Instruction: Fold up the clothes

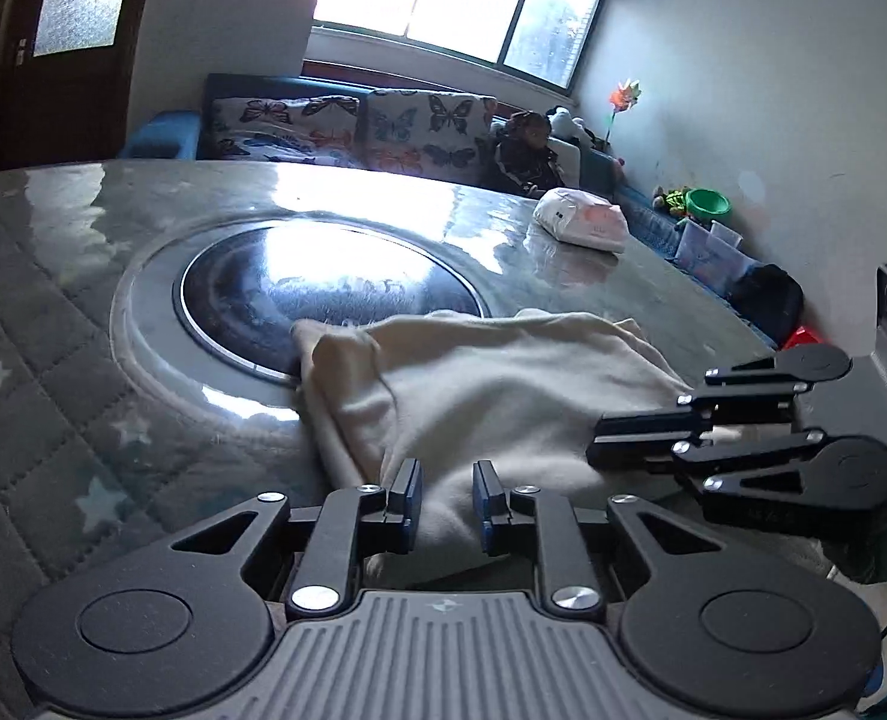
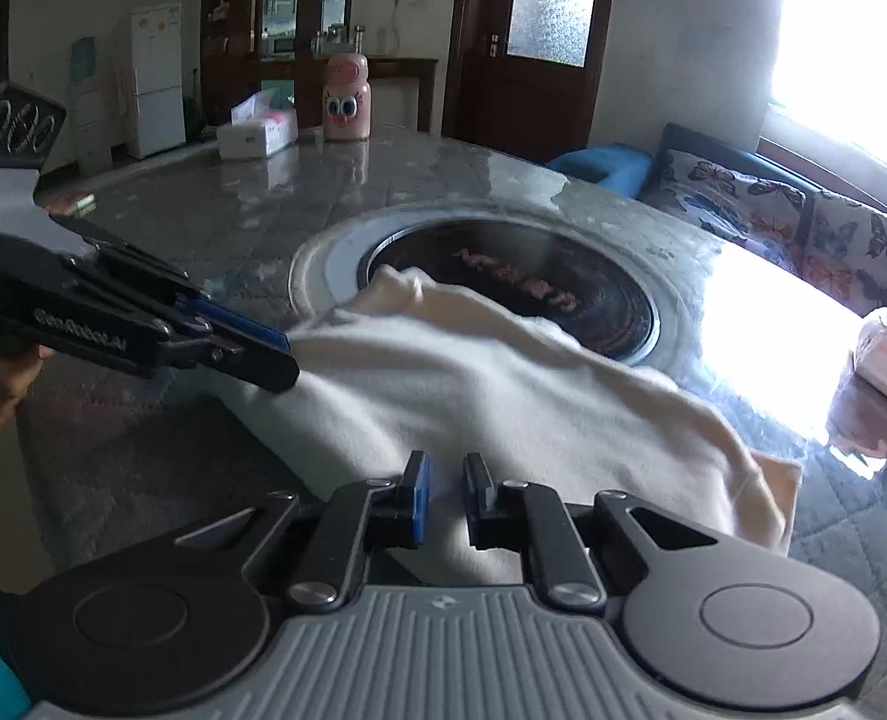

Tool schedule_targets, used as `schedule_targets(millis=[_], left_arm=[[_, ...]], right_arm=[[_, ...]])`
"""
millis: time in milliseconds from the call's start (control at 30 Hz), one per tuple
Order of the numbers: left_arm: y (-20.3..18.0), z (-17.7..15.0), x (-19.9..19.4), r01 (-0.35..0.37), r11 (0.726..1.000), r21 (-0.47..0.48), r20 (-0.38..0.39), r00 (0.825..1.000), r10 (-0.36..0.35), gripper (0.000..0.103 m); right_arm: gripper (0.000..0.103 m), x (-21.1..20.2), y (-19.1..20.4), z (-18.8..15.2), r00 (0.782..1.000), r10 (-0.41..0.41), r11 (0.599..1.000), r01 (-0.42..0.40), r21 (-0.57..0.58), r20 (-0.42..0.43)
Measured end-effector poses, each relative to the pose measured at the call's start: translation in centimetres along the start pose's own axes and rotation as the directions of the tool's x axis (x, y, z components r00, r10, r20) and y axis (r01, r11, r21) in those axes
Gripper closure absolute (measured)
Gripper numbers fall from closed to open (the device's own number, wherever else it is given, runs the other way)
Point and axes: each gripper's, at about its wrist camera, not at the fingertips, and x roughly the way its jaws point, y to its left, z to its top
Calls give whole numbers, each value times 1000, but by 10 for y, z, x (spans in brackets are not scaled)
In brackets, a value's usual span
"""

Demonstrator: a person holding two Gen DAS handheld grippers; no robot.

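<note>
A cream-white garment (image 1: pixel 479 384) lies bunched on the round table, its far end over the dark glass disc; it also shows in the right wrist view (image 2: pixel 503 384). My left gripper (image 1: pixel 447 501) is shut on the garment's near edge, cloth pinched between its pads. From the right wrist view the left gripper (image 2: pixel 275 360) holds the cloth's left edge. My right gripper (image 2: pixel 445 495) is shut on the near edge of the garment. In the left wrist view the right gripper (image 1: pixel 599 441) sits at the cloth's right edge.
A dark glass disc (image 1: pixel 323 294) sits in the table's middle. A wrapped pack (image 1: pixel 581 219) lies at the far right. A tissue box (image 2: pixel 257 132) and a pink bottle (image 2: pixel 346 97) stand on the far side. A butterfly sofa (image 1: pixel 347 126) is behind the table.
</note>
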Motion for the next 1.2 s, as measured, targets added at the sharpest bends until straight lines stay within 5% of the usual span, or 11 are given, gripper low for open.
schedule_targets(millis=[300, 700, 967, 1200], left_arm=[[7, 24, 31, -23, 1000, -4, -8, 1000, 23, 82], [22, 45, 66, -61, 998, -29, -30, 998, 60, 82], [21, 47, 72, -63, 998, -20, -37, 997, 62, 82], [13, 47, 66, -66, 998, 8, -33, 997, 67, 73]], right_arm=[[91, 37, -10, 17, 1000, 8, 999, -8, 34, -2], [91, 34, -30, 20, 999, 29, 996, -31, 83, 24], [91, 38, -96, 5, 987, -161, 957, 162, 242, -24], [91, 23, -118, -6, 984, -178, 926, 168, 338, -1]])
